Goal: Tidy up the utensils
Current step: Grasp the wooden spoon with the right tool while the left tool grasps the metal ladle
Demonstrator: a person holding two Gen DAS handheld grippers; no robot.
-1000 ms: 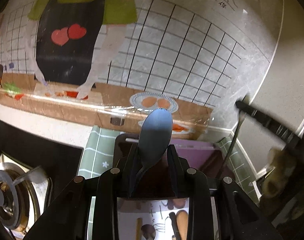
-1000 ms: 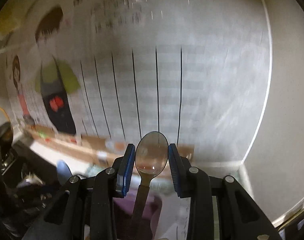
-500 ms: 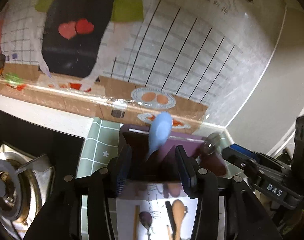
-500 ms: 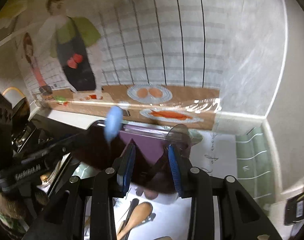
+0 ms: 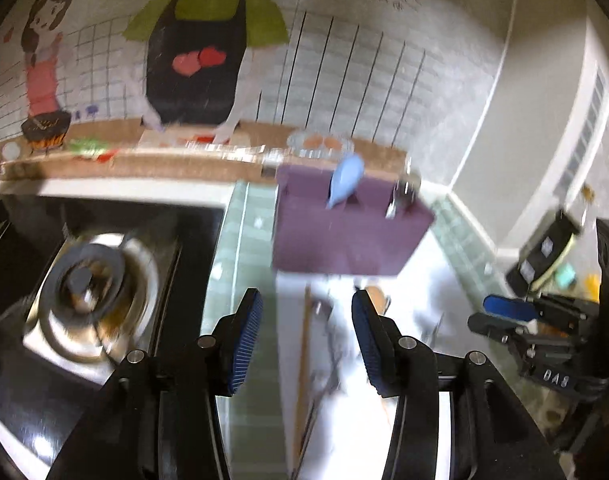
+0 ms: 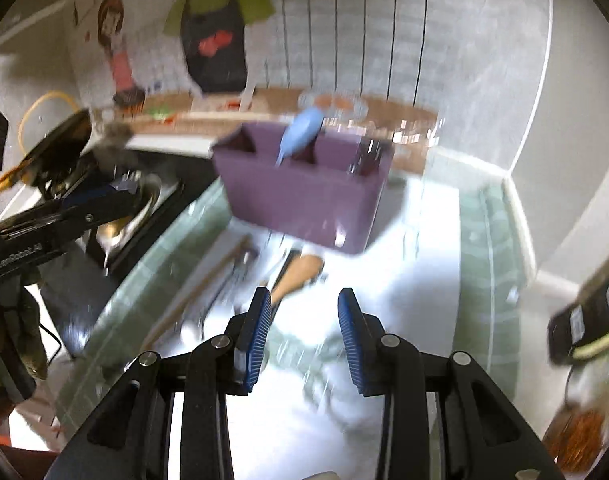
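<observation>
A purple utensil holder [image 5: 344, 236] [image 6: 304, 196] stands at the back of the counter. A blue spoon [image 5: 344, 178] [image 6: 300, 134] stands in its middle compartment, and a metal spoon [image 5: 402, 192] [image 6: 364, 160] in its right one. More utensils lie blurred on the white mat in front of it: a wooden spoon [image 6: 300, 272] [image 5: 374, 298] and a long wooden stick [image 5: 303, 344] [image 6: 200, 292]. My left gripper [image 5: 306, 336] is open and empty above the mat. My right gripper [image 6: 304, 332] is open and empty too.
A gas stove burner [image 5: 88, 280] sits at the left. A green tiled mat [image 5: 244, 264] lies under the white one. A black power strip [image 6: 592, 312] [image 5: 544, 252] lies at the right. The illustrated wall [image 5: 344, 80] stands behind the holder.
Both grippers let go of their spoons in the holder, opened wide and pulled back and up from it. The view is motion-blurred.
</observation>
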